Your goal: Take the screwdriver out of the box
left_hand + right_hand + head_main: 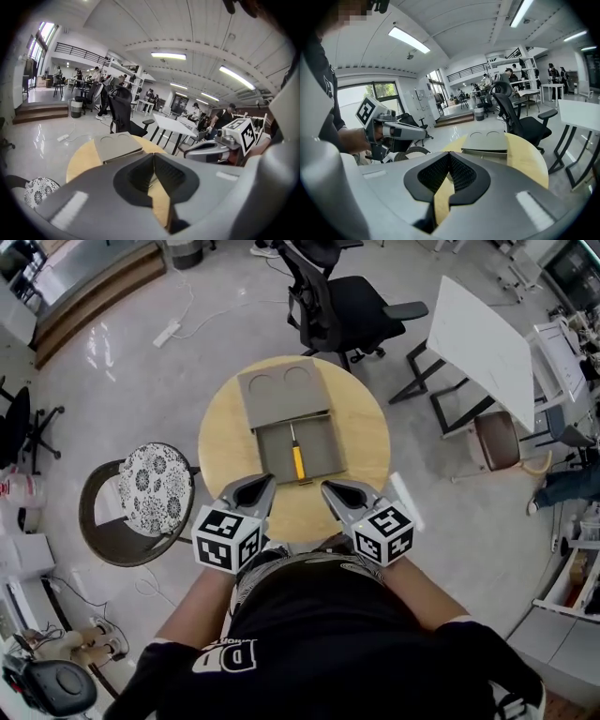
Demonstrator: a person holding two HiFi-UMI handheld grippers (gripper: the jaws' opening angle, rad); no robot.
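Table (361,427): round, pale wood, smooth top, standing on a glossy grey floor (122,343).

Box (272,395): flat, matte grey, squared corners, set mid-table.
- The far half is a lid (281,388) with two shallow round recesses side by side.
- The near half is an open tray (330,448) with low walls, facing the person.

Screwdriver (297,461): lies in the tray, roughly centred.
- It runs lengthwise, away from the person.
- The yellow handle is at the near end, against or just short of the front wall.
- The thin metal shaft points towards the lid.

Left gripper (270,480): grey moulded shell with ribbed black pads.
- The jaws are clenched tip to tip with nothing between them.
- The tip is near the tray's front-left corner.

Right gripper (325,487): same build.
- The jaws are pressed together and empty.
- The tip is near the tray's front-right corner.

Edges and room:
- A strip of bare wood lies between the tray front and the table's near rim.
- The two grippers flank the handle and stand apart from each other.
- The tray is open on top.
- A black chair (347,306) sits just past the far rim.
- A stool (155,486) with a patterned cushion is close on the left.
- A white desk (483,348) is well off to the right.
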